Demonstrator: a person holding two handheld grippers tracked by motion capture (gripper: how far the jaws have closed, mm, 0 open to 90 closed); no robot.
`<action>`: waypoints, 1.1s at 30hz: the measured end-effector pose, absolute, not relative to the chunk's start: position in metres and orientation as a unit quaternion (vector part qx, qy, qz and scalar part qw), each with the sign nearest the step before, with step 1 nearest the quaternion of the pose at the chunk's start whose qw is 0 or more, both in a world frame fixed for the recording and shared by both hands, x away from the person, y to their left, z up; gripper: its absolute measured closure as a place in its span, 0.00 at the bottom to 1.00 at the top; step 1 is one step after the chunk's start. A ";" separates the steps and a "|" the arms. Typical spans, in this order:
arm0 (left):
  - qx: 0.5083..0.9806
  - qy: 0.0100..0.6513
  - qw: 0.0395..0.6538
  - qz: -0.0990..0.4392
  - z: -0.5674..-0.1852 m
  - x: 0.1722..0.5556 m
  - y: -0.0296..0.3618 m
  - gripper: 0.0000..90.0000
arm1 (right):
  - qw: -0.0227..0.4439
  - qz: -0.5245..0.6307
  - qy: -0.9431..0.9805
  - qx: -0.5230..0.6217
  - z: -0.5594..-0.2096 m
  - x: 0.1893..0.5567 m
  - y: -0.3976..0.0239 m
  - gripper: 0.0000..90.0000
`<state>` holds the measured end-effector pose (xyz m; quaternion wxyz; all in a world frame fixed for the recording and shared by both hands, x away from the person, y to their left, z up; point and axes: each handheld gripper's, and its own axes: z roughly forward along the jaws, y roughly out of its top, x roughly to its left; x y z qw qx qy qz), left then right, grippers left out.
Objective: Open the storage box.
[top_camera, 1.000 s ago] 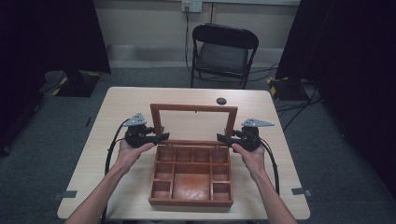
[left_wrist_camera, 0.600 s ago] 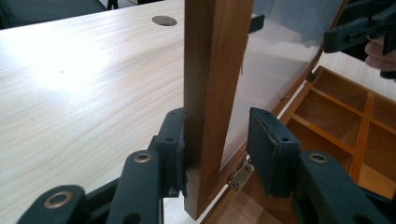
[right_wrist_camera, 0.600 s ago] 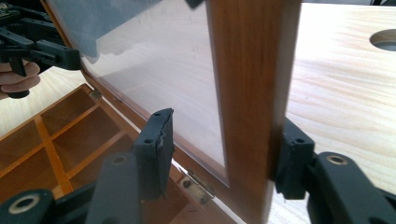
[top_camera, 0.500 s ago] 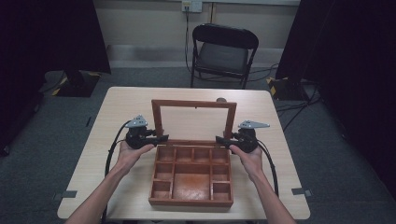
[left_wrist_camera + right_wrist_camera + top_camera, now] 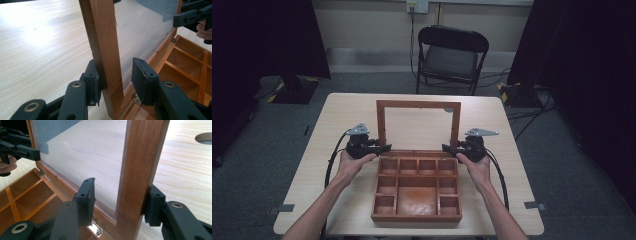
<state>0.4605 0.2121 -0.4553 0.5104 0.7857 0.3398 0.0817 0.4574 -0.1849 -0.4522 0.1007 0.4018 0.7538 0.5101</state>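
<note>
At the back edge of the box, the lid stands upright on its hinges, and each gripper straddles one of its side rails just above the box's rear rim. The left gripper has its jaws spread around the left rail: the pad on the outer, table side touches the wood, while the pad on the box side stands clear of it in front of the pane. The right gripper mirrors this on the right rail, with the outer pad against the wood and the inner pad apart from it, above the hinge. To swing the lid well, both grippers should probably close squarely on wood, not the pane, then move together at an even pace so the frame doesn't twist.
</note>
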 end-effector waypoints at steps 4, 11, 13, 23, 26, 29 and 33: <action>0.786 0.342 0.509 0.079 -0.455 0.461 0.213 0.66 | 0.106 0.511 0.754 0.399 -0.452 0.459 -0.183 0.55; 0.784 0.347 0.510 0.071 -0.456 0.464 0.214 0.65 | 0.103 0.512 0.753 0.401 -0.454 0.462 -0.182 0.54; 0.784 0.346 0.510 0.069 -0.455 0.466 0.214 0.65 | 0.099 0.518 0.748 0.403 -0.454 0.464 -0.182 0.55; 0.781 0.351 0.510 0.081 -0.454 0.469 0.216 0.64 | 0.116 0.515 0.747 0.404 -0.449 0.474 -0.175 0.51; 0.779 0.355 0.511 0.078 -0.456 0.470 0.215 0.63 | 0.117 0.517 0.744 0.405 -0.450 0.474 -0.174 0.49; 0.776 0.360 0.512 0.076 -0.457 0.470 0.214 0.60 | 0.116 0.517 0.742 0.410 -0.452 0.475 -0.173 0.48; 0.775 0.363 0.513 0.070 -0.459 0.471 0.215 0.59 | 0.116 0.515 0.745 0.407 -0.453 0.475 -0.172 0.46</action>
